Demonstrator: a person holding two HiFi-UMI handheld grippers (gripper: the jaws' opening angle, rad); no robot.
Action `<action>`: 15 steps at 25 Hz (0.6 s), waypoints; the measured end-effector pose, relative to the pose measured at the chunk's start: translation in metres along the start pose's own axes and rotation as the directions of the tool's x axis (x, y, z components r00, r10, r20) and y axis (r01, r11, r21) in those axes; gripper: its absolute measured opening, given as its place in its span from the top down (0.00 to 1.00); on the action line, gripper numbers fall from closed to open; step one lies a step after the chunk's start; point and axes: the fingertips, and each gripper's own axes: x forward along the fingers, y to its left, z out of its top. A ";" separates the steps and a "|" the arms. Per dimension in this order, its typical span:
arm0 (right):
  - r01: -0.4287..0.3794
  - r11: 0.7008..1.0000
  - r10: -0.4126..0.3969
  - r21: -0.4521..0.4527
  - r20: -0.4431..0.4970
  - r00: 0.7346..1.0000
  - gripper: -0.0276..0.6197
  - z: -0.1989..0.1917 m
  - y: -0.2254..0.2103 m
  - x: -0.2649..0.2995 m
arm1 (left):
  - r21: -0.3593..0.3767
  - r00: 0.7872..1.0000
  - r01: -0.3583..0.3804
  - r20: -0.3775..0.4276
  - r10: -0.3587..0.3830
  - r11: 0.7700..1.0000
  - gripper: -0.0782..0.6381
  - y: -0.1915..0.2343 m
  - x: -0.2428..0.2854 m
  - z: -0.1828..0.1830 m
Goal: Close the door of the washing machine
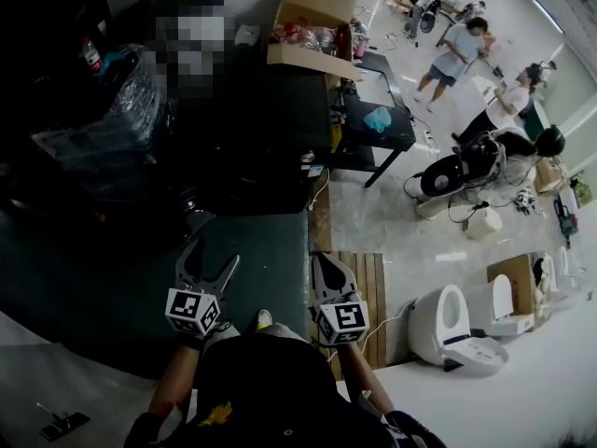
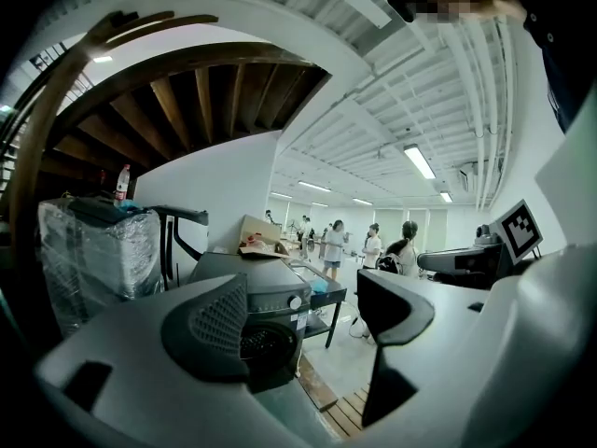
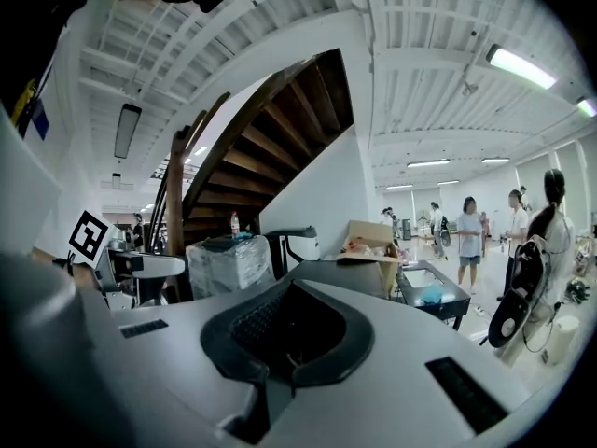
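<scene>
The dark washing machine [image 1: 261,124] stands ahead of me, a cardboard box [image 1: 312,21] on its top. In the left gripper view the washing machine [image 2: 275,297] shows its knob and round front port [image 2: 266,341]; whether the door is latched or ajar I cannot tell. My left gripper [image 1: 207,271] is held open in the air well short of the machine, nothing between its fingers [image 2: 216,329]. My right gripper [image 1: 330,274] is shut and empty beside it. In the right gripper view the machine's top [image 3: 350,271] lies behind the shut jaws.
A plastic-wrapped bundle [image 1: 121,110] sits left of the machine. A black table [image 1: 392,138] with a teal cloth stands to its right, a wooden slat mat [image 1: 366,292] on the floor. Toilets [image 1: 457,329] and several people [image 1: 457,54] are farther right.
</scene>
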 end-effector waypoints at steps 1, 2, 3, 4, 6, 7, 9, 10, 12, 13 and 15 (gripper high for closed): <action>-0.015 1.000 0.015 0.000 -0.002 1.000 0.91 0.001 -0.002 0.005 | -0.007 1.000 -0.009 0.006 0.009 1.000 0.37 -0.002 0.003 0.002; -0.031 1.000 0.031 0.001 -0.006 0.999 0.91 0.001 -0.001 0.010 | -0.016 1.000 -0.021 0.005 0.021 1.000 0.37 -0.004 0.004 0.001; -0.049 0.999 0.049 0.002 -0.012 0.999 0.91 0.000 0.001 0.014 | -0.025 0.999 -0.034 0.002 0.034 0.999 0.37 -0.005 0.002 0.000; -0.068 0.998 0.068 0.004 -0.018 0.998 0.91 -0.001 0.005 0.017 | -0.030 0.999 -0.045 0.001 0.045 0.999 0.37 -0.005 -0.001 -0.001; -0.103 0.995 0.103 0.006 -0.028 0.994 0.91 -0.002 0.015 0.025 | -0.030 0.998 -0.059 0.008 0.060 0.998 0.37 -0.003 -0.007 -0.002; -0.120 0.993 0.120 0.006 -0.031 0.992 0.91 -0.002 0.021 0.030 | -0.031 0.998 -0.066 0.009 0.067 0.997 0.37 0.001 -0.010 -0.003; -0.145 0.989 0.145 0.003 -0.037 0.989 0.91 -0.003 0.030 0.039 | -0.039 0.997 -0.084 -0.004 0.083 0.996 0.37 0.009 -0.011 -0.008; -0.153 0.988 0.153 0.001 -0.040 0.987 0.91 -0.004 0.033 0.043 | -0.043 0.996 -0.091 -0.010 0.090 0.995 0.37 0.013 -0.011 -0.010; -0.158 0.987 0.158 -0.002 -0.047 0.986 0.91 -0.006 0.034 0.050 | -0.047 0.995 -0.097 -0.020 0.096 0.994 0.37 0.019 -0.009 -0.012; -0.155 0.988 0.155 0.001 -0.049 0.987 0.91 -0.007 0.032 0.052 | -0.047 0.995 -0.096 -0.023 0.095 0.994 0.37 0.021 -0.007 -0.013; -0.142 0.990 0.142 0.010 -0.052 0.988 0.91 -0.007 0.029 0.056 | -0.044 0.995 -0.091 -0.036 0.089 0.995 0.37 0.024 -0.003 -0.014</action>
